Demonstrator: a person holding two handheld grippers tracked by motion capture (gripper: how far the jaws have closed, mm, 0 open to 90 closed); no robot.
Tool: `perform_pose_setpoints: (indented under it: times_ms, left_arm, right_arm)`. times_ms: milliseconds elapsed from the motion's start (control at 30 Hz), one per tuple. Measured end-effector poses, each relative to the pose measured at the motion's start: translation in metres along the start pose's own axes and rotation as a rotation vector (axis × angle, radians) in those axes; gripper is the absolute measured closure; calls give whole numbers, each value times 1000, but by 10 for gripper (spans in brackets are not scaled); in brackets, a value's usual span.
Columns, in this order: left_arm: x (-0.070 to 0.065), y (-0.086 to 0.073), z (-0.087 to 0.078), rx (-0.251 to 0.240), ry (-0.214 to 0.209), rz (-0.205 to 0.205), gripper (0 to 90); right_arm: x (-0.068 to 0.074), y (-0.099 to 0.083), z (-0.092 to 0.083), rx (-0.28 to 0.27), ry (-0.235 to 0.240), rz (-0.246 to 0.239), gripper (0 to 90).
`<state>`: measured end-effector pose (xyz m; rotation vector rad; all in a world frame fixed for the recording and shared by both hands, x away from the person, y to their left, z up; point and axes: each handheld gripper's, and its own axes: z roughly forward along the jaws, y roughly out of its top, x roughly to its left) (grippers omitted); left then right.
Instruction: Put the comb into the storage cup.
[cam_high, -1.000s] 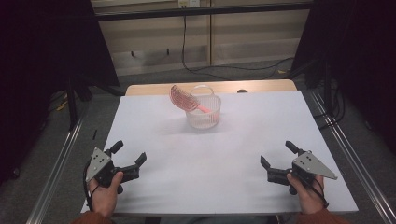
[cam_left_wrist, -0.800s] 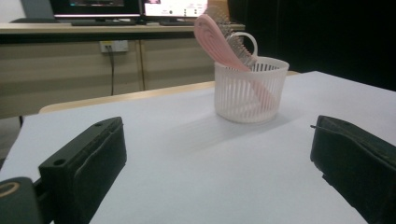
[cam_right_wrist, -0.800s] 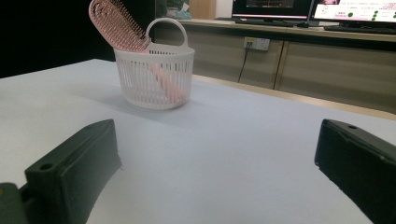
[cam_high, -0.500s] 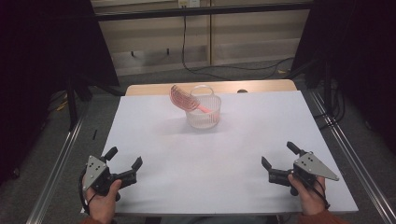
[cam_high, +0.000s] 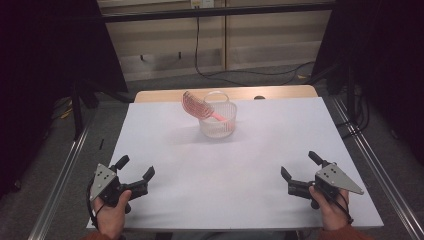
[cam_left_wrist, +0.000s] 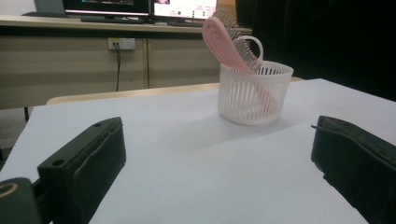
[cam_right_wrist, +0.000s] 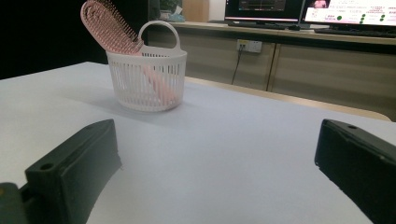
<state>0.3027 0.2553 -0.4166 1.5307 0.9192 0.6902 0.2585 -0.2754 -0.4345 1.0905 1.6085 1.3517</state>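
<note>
Since the earlier frames the left tool (cam_high: 135, 169) has drawn back toward the person's edge of the bench (cam_high: 250, 150), ending a little farther from the basket (cam_high: 218, 121) than it was; the right tool (cam_high: 299, 167) has hardly shifted, and the basket and hairbrush (cam_high: 196, 105) lie as they did.

Both tools rest low over the white bench top, well apart from the basket, one to either side of it on the person's side. Each is released: the jaws stand wide with nothing between them, and in the left gripper view and the right gripper view alike bare bench shows between the two black jaws.

At the far middle of the bench stands the basket, a white slotted tub with a loop handle at its rim, upright. In it leans the pink hairbrush, handle down inside, head tilted up and out over the rim on the side toward the left tool. From the left gripper view the basket (cam_left_wrist: 254, 92) sits right of centre with the brush (cam_left_wrist: 229, 39) slanting up to the left; from the right gripper view the basket (cam_right_wrist: 147, 80) sits at the upper left, the brush (cam_right_wrist: 108, 27) head above its rim, bristles upward.
</note>
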Motion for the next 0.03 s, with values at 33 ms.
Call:
perform_pose_setpoints:
  times_ms: [33]
  left_arm:
    - [0,0,0,3,-6,-3,32]
  right_arm:
    - [0,0,0,0,0,1,0]
